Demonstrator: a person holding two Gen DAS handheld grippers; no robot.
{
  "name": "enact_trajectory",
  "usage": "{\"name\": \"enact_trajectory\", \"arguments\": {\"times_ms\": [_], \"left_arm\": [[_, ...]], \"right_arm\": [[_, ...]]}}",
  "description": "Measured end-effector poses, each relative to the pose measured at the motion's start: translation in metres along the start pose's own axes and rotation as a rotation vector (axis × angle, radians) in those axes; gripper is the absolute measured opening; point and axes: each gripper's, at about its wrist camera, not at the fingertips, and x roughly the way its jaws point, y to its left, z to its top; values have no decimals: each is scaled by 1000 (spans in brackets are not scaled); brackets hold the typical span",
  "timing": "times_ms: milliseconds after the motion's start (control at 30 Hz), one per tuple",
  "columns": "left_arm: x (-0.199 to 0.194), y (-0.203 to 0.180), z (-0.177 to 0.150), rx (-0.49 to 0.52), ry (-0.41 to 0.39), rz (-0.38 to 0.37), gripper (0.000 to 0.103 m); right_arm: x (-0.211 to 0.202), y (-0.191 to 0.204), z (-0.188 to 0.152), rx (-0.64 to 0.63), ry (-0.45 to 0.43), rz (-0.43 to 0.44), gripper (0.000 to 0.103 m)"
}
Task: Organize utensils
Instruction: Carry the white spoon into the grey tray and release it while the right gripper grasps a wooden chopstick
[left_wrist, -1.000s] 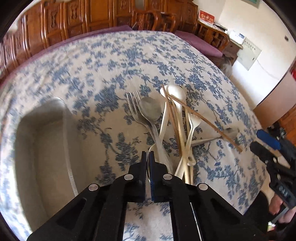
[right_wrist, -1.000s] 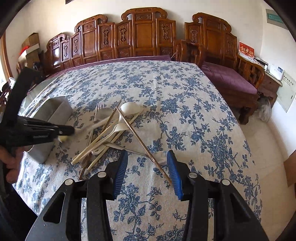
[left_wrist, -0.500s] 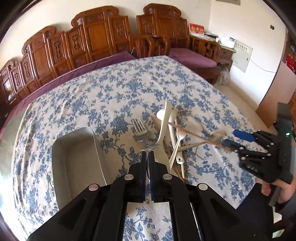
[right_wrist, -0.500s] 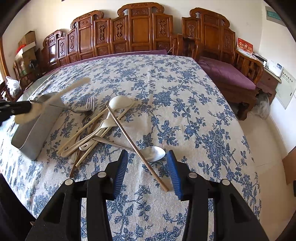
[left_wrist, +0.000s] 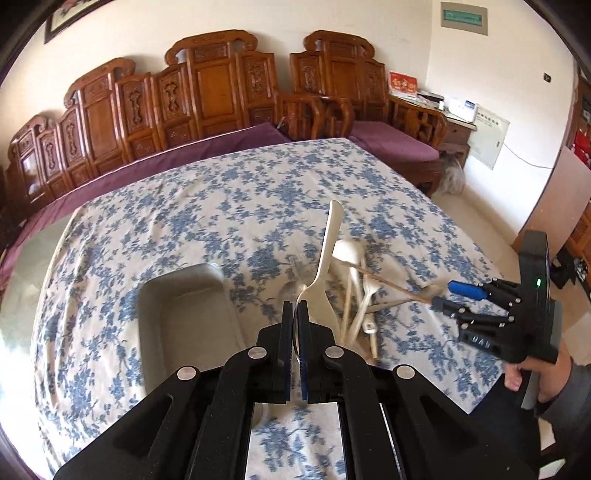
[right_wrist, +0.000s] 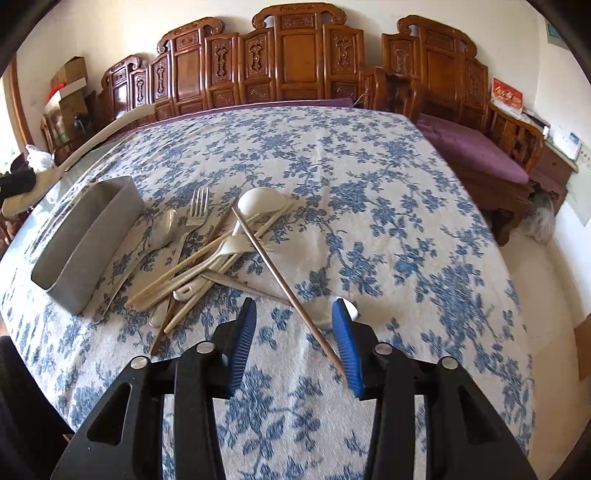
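My left gripper (left_wrist: 294, 308) is shut on the bowl end of a cream plastic spoon (left_wrist: 325, 258) and holds it in the air, handle pointing away; the spoon also shows at the left of the right wrist view (right_wrist: 85, 147). A grey rectangular bin (left_wrist: 184, 317) lies on the table below left of it, and also in the right wrist view (right_wrist: 85, 240). A pile of utensils (right_wrist: 207, 251) lies on the cloth: a metal fork (right_wrist: 195, 210), cream spoons, chopsticks. My right gripper (right_wrist: 293, 314) is open, low over a brown chopstick (right_wrist: 280, 280) and a metal spoon bowl (right_wrist: 321, 306).
The table carries a blue floral cloth (right_wrist: 351, 177). Carved wooden benches with purple cushions (right_wrist: 476, 147) stand behind and to the right. The table's near edge runs below both grippers. The right gripper shows in the left wrist view (left_wrist: 480, 299).
My left gripper has lifted the cream spoon out of the pile and carried it up and leftward, toward the bin. My right gripper stays open and has come slightly closer over the chopstick.
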Motion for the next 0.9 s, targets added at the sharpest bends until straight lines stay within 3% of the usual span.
{"name": "enact_trajectory", "arguments": {"times_ms": [400,533,733,900], "left_arm": [[9,54,-19,-51,29,59,2],[11,66,-27,-72,38,66,2],[11,77,-37,-89,45,79,2],[12,93,-47,-119,59,98,2]], "right_arm": [[56,16,32,-113,95,80,27],[68,16,37,-147,139,61,19],[62,4,34,-139,142,58,7],[44,1,38,-143,111,62,6]]}}
